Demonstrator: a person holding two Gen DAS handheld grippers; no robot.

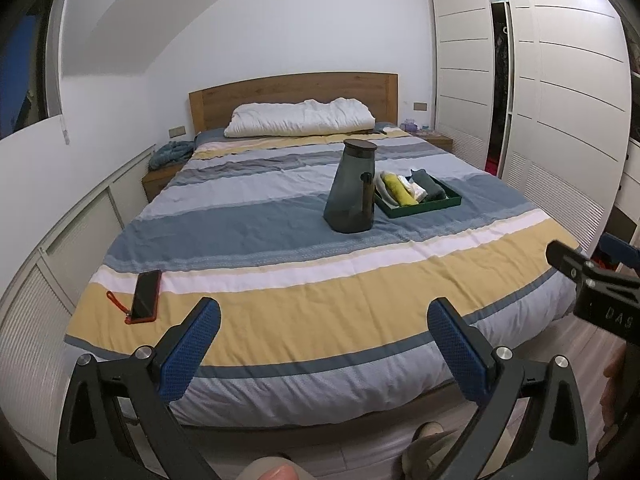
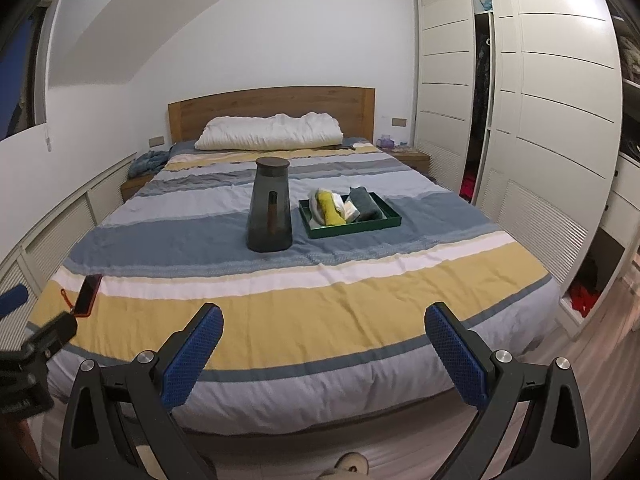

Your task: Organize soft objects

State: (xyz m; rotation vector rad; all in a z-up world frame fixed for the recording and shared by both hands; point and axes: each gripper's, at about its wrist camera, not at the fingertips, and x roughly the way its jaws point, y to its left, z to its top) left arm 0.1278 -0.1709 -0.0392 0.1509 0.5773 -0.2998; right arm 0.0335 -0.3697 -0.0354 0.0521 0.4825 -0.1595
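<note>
On bed, green tray w/ rolled cloths inside; grey jug just beside. Left gripper & right gripper fingers wide apart, nothing between.

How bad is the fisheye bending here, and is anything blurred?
Left wrist view: wardrobe bows strongly, black vignette at the corners, green tray sharp. Right wrist view: same bowing, floor at lower right smeared, dark jug crisp.

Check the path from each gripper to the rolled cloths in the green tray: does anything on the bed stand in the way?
The dark pitcher stands just left of the green tray, partly screening the rolled cloths from the left gripper. From the right gripper, only bare bedspread lies before the tray.
</note>
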